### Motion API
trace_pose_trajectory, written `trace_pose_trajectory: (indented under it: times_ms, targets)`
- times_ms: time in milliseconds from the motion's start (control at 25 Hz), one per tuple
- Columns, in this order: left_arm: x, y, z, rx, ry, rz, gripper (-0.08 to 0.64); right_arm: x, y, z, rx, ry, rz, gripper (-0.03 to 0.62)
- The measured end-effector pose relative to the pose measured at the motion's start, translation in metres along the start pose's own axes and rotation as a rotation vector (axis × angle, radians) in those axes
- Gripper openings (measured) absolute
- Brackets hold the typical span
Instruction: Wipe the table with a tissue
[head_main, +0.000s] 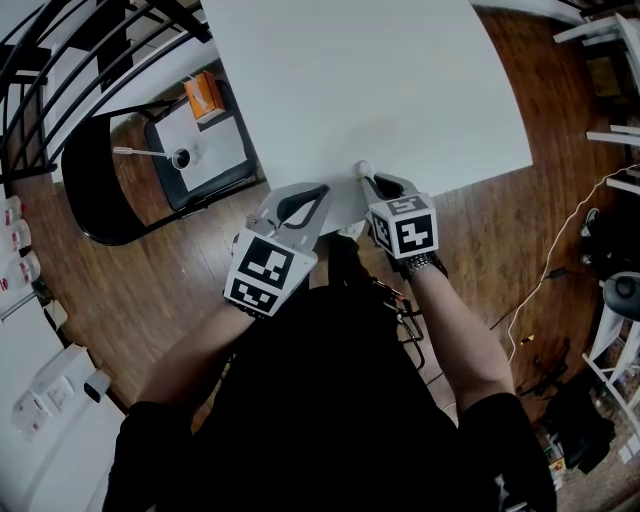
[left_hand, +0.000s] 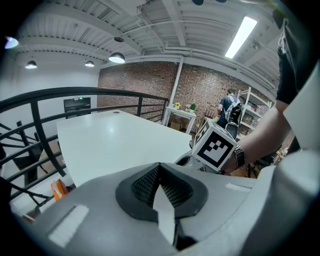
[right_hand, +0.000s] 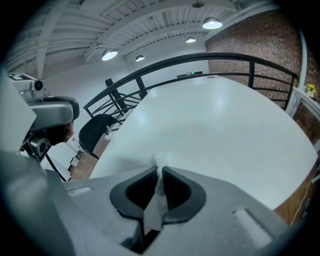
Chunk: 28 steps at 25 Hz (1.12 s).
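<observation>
My right gripper (head_main: 366, 178) is clenched on the tissue (head_main: 362, 168) at the near edge of the table (head_main: 380, 80). In the right gripper view the black pads (right_hand: 176, 192) squeeze the tissue (right_hand: 160, 161) between them. A small crumpled wad pokes out past the tips, over the white top. I cannot tell from either view whether the wad touches the table.

My left gripper (head_main: 322, 191) sits just left of the right one, also at the near edge of the table. The left gripper view shows its jaws drawn together at the tips, and I see nothing held between them. The marker cube (left_hand: 216, 148) of the right gripper shows just beyond, over the table's near edge.

The tabletop looks bare and white across its whole width. Off the table's left side stands a black chair (head_main: 90, 190) on the wood floor. It carries a flat white board (head_main: 205, 150) with an orange box (head_main: 203, 96) at its far end.
</observation>
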<state>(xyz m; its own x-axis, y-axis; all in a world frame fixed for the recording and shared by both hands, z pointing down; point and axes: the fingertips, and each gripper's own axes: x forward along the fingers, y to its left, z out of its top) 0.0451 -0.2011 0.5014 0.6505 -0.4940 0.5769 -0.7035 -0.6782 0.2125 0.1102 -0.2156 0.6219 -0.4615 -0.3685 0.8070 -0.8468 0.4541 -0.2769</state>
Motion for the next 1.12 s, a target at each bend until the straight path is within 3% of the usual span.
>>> trace_pose_trajectory:
  times_ms: [760,1120]
  targets:
    - [-0.010,0.003,-0.004,-0.001,-0.006,0.011,0.013,0.007,0.029,-0.006,-0.043,0.046,0.056,0.017]
    - [-0.016,0.001,-0.003,0.007,-0.014,0.014,0.014,0.003,0.053,-0.013,-0.027,0.057,0.136,0.017]
